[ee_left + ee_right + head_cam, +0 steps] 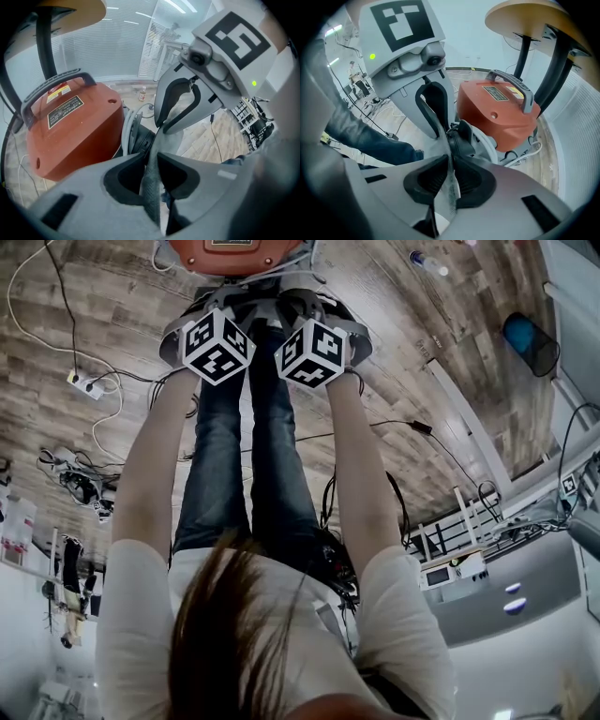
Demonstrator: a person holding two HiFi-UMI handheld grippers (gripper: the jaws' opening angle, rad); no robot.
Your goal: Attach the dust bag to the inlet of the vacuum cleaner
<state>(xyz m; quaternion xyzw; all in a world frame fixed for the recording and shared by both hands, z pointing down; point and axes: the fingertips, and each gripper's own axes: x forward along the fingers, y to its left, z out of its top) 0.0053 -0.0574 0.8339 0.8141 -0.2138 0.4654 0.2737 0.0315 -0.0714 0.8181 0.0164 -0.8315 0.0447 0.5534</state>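
A red vacuum cleaner [234, 254] stands on the wooden floor, right beyond both grippers. Its black round inlet [143, 138] faces them, ringed by a grey collar. The grey fabric dust bag [151, 187] hangs between the two grippers just in front of the inlet. My left gripper [151, 161] is shut on one edge of the fabric. My right gripper [451, 161] is shut on another edge of the dust bag [451, 187], close to the inlet [461, 138]. The two grippers stand side by side, tips nearly touching. In the head view their marker cubes hide the bag.
A round wooden table [525, 18] on black legs stands over the vacuum's red body [497, 117]. Cables and a power strip [84, 382] lie on the floor at the left. The person's jeans-clad legs [244, 456] are just behind the grippers. A bottle [427, 263] lies at the far right.
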